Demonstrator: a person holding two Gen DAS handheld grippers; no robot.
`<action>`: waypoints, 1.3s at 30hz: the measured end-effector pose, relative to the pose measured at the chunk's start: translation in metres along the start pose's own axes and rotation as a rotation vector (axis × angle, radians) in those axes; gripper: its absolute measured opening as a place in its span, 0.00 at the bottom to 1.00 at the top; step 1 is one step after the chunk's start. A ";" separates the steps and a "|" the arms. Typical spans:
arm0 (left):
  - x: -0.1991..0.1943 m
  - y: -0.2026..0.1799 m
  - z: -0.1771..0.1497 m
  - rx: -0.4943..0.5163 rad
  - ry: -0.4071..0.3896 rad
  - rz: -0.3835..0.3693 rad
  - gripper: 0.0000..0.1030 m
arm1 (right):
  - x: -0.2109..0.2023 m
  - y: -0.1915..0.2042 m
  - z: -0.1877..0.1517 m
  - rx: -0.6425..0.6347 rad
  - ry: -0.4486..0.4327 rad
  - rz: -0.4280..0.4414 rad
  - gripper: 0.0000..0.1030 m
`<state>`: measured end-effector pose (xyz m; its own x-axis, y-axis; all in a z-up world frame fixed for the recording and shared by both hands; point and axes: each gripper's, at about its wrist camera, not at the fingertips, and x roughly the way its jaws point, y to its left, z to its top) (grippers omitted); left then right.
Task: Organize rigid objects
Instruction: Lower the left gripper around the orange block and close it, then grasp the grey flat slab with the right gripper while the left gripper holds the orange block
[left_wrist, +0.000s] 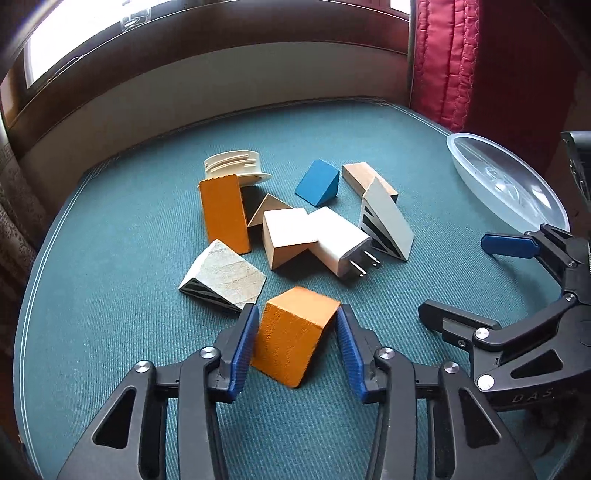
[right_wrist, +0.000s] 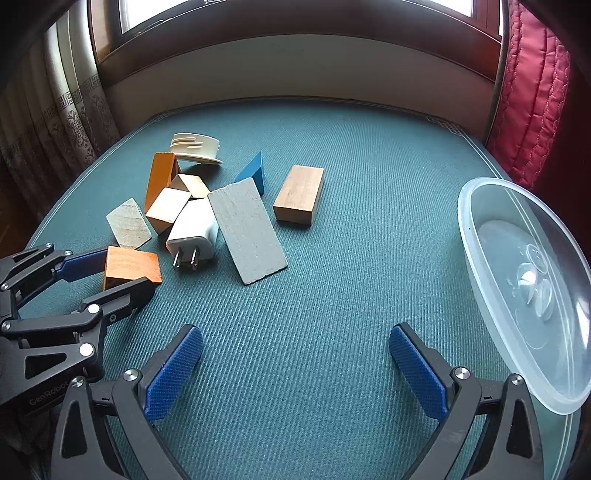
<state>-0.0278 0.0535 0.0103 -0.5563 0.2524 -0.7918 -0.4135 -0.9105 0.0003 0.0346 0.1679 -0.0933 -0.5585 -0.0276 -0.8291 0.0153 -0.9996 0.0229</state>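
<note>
Wide bare green mat (right_wrist: 295, 295) at lower centre, clear bowl (right_wrist: 524, 280) at right edge. Left gripper (left_wrist: 297, 332) clamped on orange block (left_wrist: 291, 336) — rough, wedge-shaped, bottom centre beside the pile. Right gripper (right_wrist: 295, 365) spread wide, empty.

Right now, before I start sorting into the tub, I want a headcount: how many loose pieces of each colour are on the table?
Orange blocks: 2
Blue wedge: 1
Grey wedges: 2
Plain wood blocks: 3
White charger: 1
Cream slotted disc: 1
Total: 10
</note>
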 end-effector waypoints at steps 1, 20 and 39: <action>0.000 -0.001 0.000 0.001 0.000 -0.003 0.36 | 0.000 0.000 0.000 0.000 0.000 0.001 1.00; 0.006 0.008 0.005 -0.084 0.021 0.023 0.49 | -0.001 0.006 0.001 -0.013 0.009 -0.021 1.00; -0.015 0.020 0.001 -0.135 -0.063 -0.002 0.30 | -0.001 0.006 0.002 -0.028 0.011 -0.018 1.00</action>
<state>-0.0290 0.0316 0.0226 -0.6017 0.2703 -0.7516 -0.3163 -0.9447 -0.0866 0.0331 0.1617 -0.0911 -0.5497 -0.0095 -0.8353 0.0288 -0.9996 -0.0076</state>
